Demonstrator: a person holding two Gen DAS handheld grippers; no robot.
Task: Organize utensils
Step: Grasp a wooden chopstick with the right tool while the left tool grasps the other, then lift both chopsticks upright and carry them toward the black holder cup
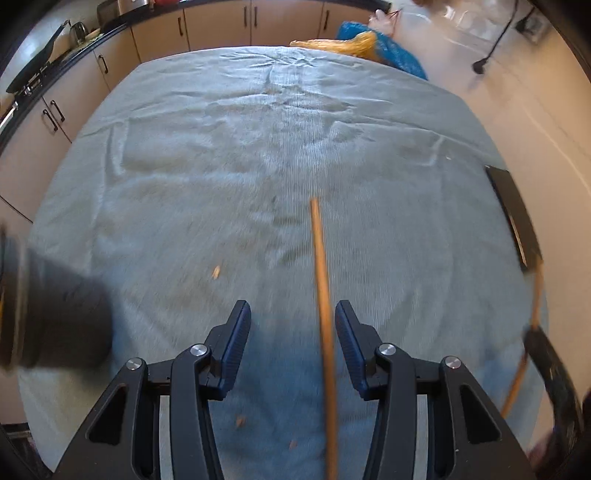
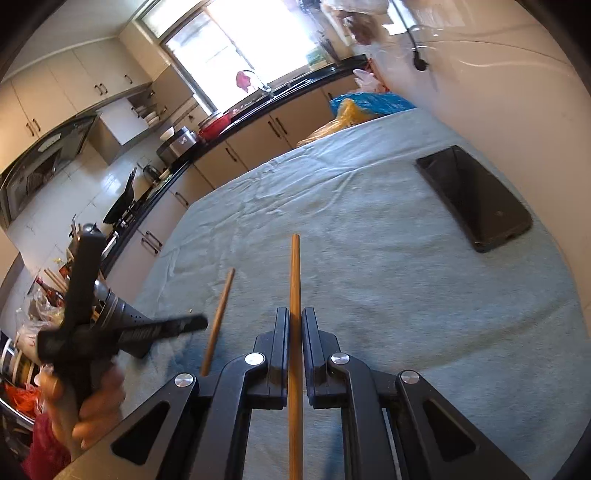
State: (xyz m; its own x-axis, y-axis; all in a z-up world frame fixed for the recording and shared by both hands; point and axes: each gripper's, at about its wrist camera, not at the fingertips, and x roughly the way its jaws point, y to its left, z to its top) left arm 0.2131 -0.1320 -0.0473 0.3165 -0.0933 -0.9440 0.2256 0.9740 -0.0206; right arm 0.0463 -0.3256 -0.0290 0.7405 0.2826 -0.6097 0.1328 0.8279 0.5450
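Observation:
A wooden chopstick (image 1: 320, 258) runs lengthwise between the fingers of my left gripper (image 1: 291, 306), close to the right pad. The jaws stand apart and neither pad presses on it, so this gripper is open. My right gripper (image 2: 295, 314) is shut on a second chopstick (image 2: 294, 266), which sticks out forward over the cloth. The other chopstick (image 2: 221, 310) shows to its left, beside a person's hand (image 2: 92, 402) that holds the left tool. A dark perforated utensil holder (image 1: 55, 317) stands at the table's left edge, also seen behind the left tool as the holder (image 2: 125, 314).
A wrinkled light-blue cloth (image 1: 258, 147) covers the table. A black phone (image 2: 476, 195) lies near its right edge. Blue and yellow bags (image 2: 365, 103) sit at the far end. Kitchen cabinets (image 1: 221, 26) and a cluttered counter run along the left and back.

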